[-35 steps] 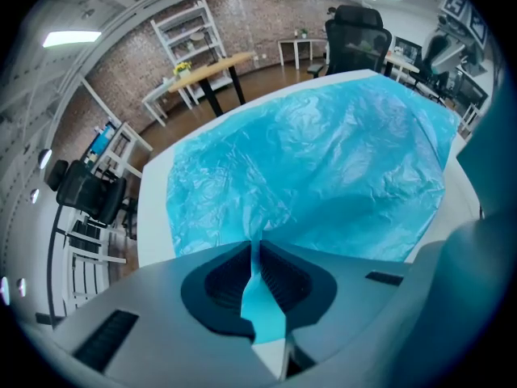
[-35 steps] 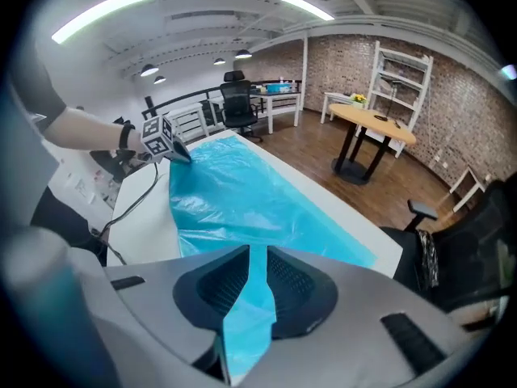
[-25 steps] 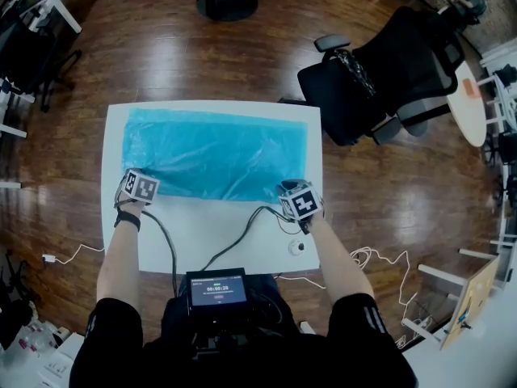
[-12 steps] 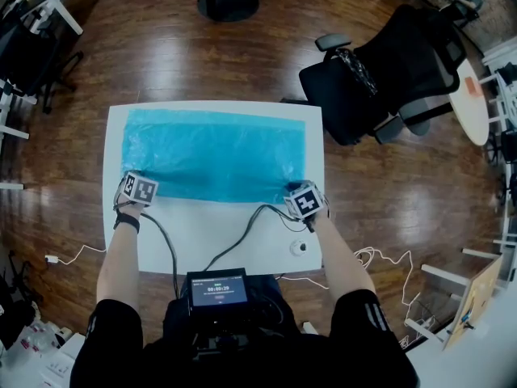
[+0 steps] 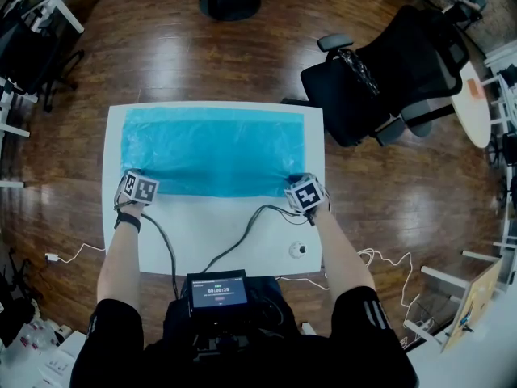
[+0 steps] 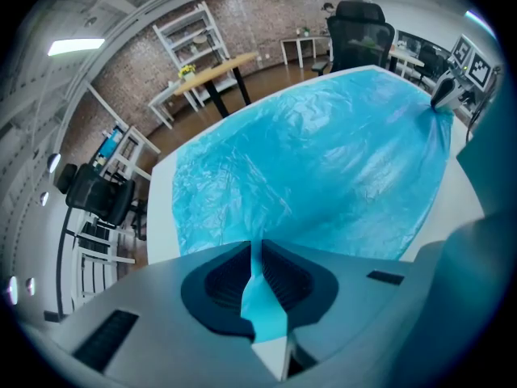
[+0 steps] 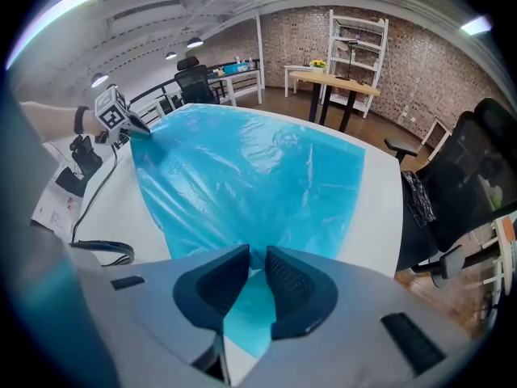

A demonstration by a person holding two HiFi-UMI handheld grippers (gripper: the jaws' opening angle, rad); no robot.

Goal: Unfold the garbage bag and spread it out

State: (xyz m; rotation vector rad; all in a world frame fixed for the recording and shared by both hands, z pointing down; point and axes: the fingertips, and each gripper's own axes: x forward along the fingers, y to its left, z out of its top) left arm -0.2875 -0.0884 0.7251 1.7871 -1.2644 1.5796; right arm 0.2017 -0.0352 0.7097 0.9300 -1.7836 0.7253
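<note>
A blue garbage bag (image 5: 214, 152) lies spread flat over the far half of the white table (image 5: 202, 233). My left gripper (image 5: 133, 178) is at the bag's near left corner, and its jaws (image 6: 257, 245) are shut on a pinched strip of blue film. At the near right corner my right gripper (image 5: 296, 184) has the bag (image 7: 250, 176) running between its pads (image 7: 287, 277), which grip the film. The sheet (image 6: 323, 152) stretches taut between the two corners. Each gripper view also catches the other gripper at the far corner: the right gripper (image 6: 448, 91) and the left gripper (image 7: 121, 120).
A black office chair (image 5: 388, 71) stands off the table's far right corner. Black cables (image 5: 242, 229) and a small round white object (image 5: 299, 249) lie on the near part of the table. A screen device (image 5: 216, 289) sits at my chest. Papers (image 7: 56, 200) lie by the left edge.
My right gripper has moved to the right with the bag's near right corner. The near edge now runs straighter. The left gripper has stayed in place.
</note>
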